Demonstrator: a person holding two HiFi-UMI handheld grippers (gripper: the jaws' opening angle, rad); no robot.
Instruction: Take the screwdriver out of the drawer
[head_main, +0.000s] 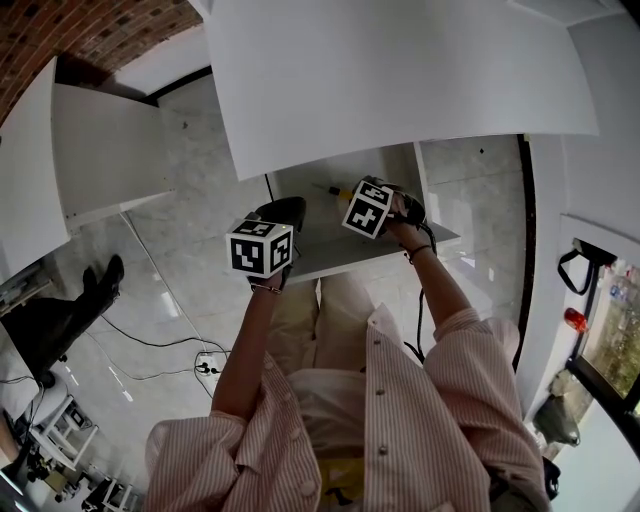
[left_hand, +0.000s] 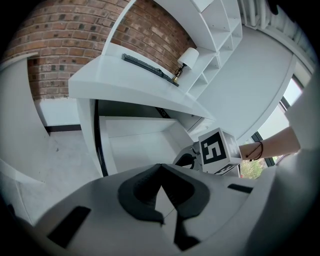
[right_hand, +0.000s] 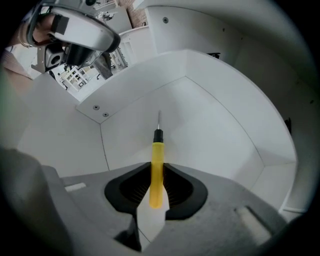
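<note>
Reaches steeply down into the open white drawer (head_main: 385, 254) with the right gripper (head_main: 347, 193). Grasps the screwdriver (right_hand: 156, 165) by its yellow handle, dark ribbed pads pressed against both sides of it, with the butt end sticking back past the pads. Points the black collar and thin metal shaft away toward the drawer's back wall, short of its far corner. Cannot tell whether lifted clear of the drawer floor or resting on it. In the head view, shows only a bit of yellow handle near the drawer's back edge, just under the front edge of the white desk top (head_main: 400, 80). Holds the left gripper (head_main: 288, 207) just beside the right one, over the left end of the drawer's front edge, jaws clenched together on nothing. In the left gripper view, looks across the bare drawer floor, with the right gripper at the drawer's right side
</note>
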